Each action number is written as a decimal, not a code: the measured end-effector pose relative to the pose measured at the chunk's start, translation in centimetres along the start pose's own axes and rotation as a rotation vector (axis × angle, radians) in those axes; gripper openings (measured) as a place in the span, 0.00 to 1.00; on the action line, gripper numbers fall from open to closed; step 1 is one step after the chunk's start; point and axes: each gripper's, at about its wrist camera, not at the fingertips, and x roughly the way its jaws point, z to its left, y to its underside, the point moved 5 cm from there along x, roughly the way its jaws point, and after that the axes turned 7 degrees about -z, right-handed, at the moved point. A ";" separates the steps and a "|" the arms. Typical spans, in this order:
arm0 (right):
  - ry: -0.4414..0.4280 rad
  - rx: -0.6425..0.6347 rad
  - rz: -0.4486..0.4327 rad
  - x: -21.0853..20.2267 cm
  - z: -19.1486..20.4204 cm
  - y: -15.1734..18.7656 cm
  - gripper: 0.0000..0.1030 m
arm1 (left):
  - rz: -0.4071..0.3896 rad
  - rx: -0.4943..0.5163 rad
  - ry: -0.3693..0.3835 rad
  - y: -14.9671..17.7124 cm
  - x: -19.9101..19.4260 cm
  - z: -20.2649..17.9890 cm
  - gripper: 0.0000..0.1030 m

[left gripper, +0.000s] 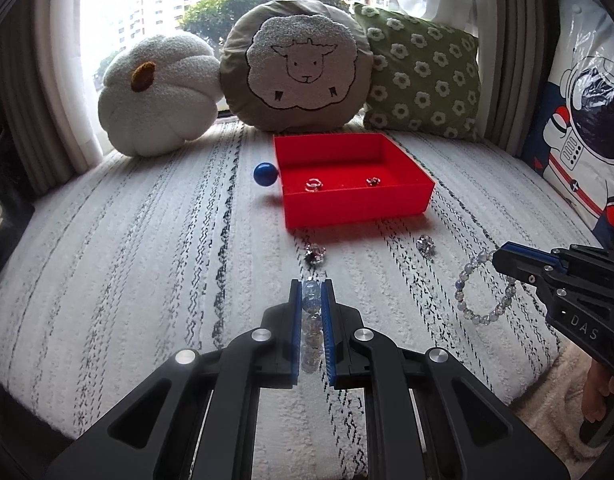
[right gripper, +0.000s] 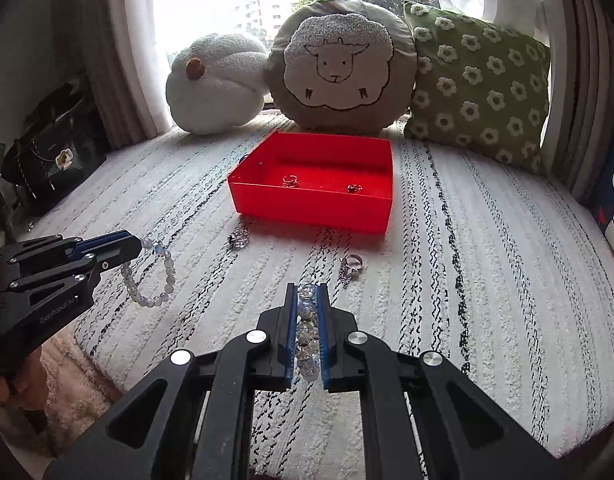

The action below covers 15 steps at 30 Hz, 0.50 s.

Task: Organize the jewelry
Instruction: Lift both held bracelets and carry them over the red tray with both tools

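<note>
A: Left gripper (left gripper: 312,292) is clamped on one bead bracelet (left gripper: 312,308), right gripper (right gripper: 307,294) on the other (right gripper: 308,332), both near, short of the red tray (left gripper: 359,204).

B: Each should carry over the near wall w/o snagging loose rings (left gripper: 315,255), then release inside.

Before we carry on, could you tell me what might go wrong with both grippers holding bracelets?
The left gripper and right gripper each pinch a bead bracelet by a few beads; either might slip. Swinging loops could snag the loose rings before the red tray.
</note>
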 end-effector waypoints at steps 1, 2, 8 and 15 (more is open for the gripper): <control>0.001 0.000 0.002 0.1 0.0 0.0 0.09 | 0.000 -0.001 -0.003 0.0 0.0 0.0 0.09; 0.001 0.002 0.003 0.1 -0.1 0.0 0.09 | 0.001 -0.001 -0.003 -0.1 0.1 0.0 0.09; 0.005 -0.005 0.016 0.5 -0.2 0.0 0.09 | 0.006 0.000 -0.006 -0.5 0.4 0.2 0.09; 0.024 -0.021 0.007 0.5 -0.7 -1.4 0.09 | 0.010 0.010 -0.013 -1.6 1.5 0.2 0.09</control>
